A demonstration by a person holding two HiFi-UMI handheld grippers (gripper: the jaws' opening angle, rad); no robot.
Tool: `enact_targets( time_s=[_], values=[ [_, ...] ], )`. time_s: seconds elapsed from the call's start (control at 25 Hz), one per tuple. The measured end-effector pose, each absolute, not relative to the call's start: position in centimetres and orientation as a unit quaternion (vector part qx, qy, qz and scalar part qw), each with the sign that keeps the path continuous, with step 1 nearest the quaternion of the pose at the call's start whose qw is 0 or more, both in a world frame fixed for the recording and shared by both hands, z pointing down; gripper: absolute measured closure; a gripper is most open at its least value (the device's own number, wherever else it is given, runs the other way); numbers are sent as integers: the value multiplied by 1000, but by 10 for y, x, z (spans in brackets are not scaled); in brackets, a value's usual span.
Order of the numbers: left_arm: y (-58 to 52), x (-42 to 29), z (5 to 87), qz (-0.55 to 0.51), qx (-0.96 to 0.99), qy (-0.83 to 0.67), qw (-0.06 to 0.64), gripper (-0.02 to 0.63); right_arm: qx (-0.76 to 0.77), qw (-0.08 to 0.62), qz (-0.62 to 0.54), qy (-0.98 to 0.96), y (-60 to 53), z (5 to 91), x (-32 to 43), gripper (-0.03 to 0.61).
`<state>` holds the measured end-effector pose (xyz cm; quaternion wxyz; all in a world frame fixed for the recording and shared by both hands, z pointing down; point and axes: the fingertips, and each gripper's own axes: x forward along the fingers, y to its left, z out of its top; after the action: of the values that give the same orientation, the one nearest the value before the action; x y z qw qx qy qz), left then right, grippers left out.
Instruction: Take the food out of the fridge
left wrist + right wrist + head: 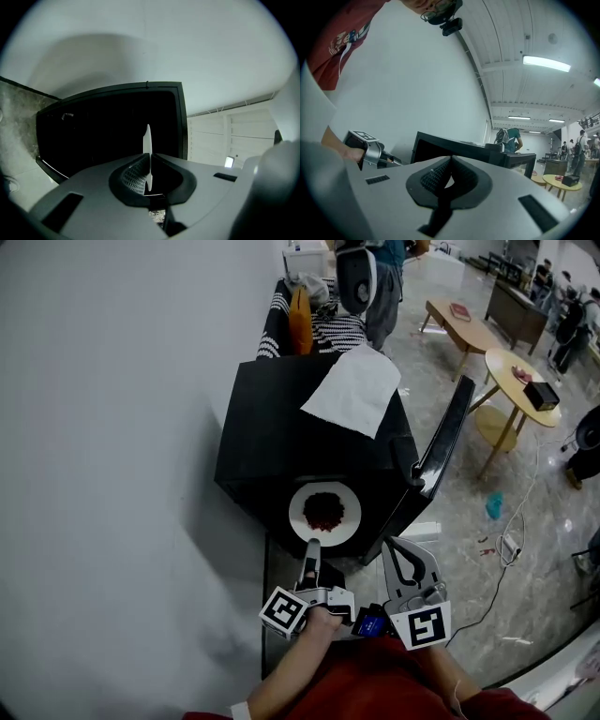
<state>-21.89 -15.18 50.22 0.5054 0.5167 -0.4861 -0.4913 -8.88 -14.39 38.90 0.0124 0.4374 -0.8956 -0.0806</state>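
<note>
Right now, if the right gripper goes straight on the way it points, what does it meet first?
Probably the black box-shaped fridge, at its open front beside the black open door; depth is unclear.

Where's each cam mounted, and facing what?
Head view: on the person's head, steeply down at the open fridge; left gripper, right gripper, forearm show.
Left gripper view: on it, facing the fridge; jaws shut on the plate.
Right gripper view: on it, facing the fridge; jaws shut, empty; red shirt shows.
All share the fridge.

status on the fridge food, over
Left gripper shut on plate rim, food at fridge mouth. Right gripper shut, empty. Door open, nothing in the way.
</note>
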Motion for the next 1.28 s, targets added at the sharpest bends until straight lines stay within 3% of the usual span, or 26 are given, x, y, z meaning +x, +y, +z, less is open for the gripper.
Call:
enact_targets(
  time_s=[0.52,1.28],
  values=[
    [-94,-227,489,-499,496,-475,528,594,424,13,-79,-902,-146,395,-101,555],
    [-69,-256,435,-512,494,-490,503,592,409,16,-71,-909,-148,396,-111,556]
  ],
)
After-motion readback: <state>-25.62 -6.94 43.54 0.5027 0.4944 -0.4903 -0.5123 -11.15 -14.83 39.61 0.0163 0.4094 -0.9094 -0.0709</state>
